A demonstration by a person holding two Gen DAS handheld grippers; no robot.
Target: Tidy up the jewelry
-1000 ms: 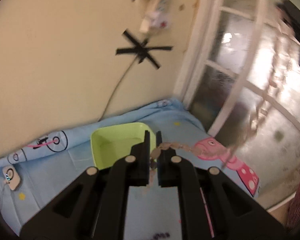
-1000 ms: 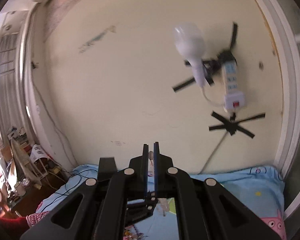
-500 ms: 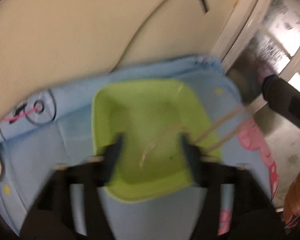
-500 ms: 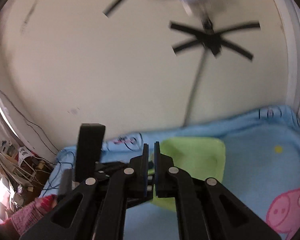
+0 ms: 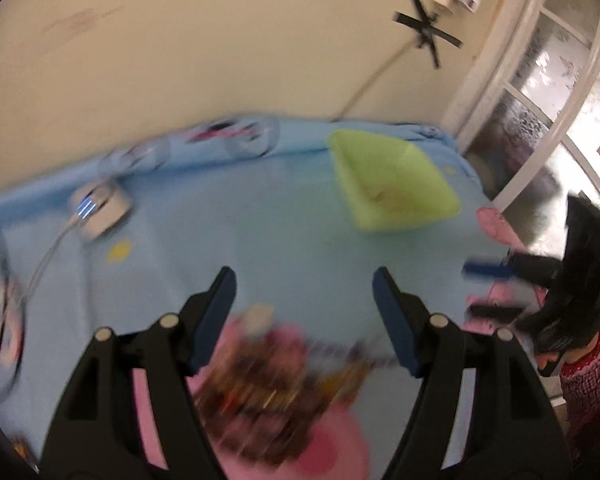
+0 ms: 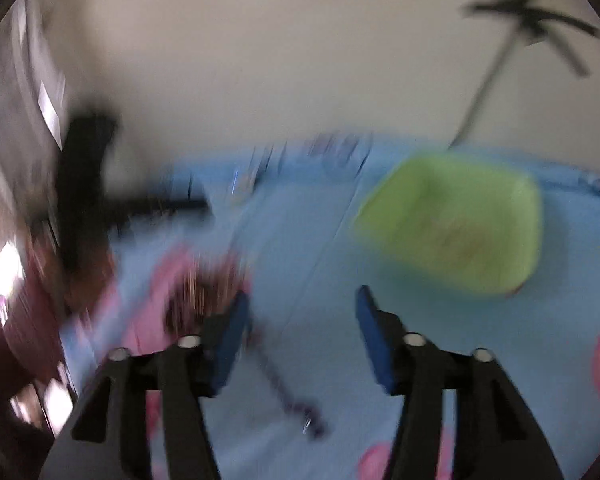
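Observation:
A lime green tray (image 5: 392,184) sits on the blue cloth near the wall, with a thin chain lying inside it (image 5: 384,196). It also shows, blurred, in the right wrist view (image 6: 456,224). My left gripper (image 5: 304,300) is open and empty above a blurred pile of jewelry (image 5: 268,392) on a pink patch. My right gripper (image 6: 300,316) is open and empty; the same pile (image 6: 204,292) lies to its left and a dark beaded strand (image 6: 288,396) lies between its fingers. The right gripper also shows at the right edge of the left wrist view (image 5: 496,292).
A white round device with a cable (image 5: 100,212) sits at the cloth's far left. The wall and a taped cable (image 5: 424,34) stand behind the tray. A glass door (image 5: 540,100) is at the right. The cloth (image 5: 260,232) carries pink cartoon prints.
Both grippers were shut on a beaded chain held up between them; now both are open and the chain lies in the green tray. Both have swung left and down toward the jewelry pile.

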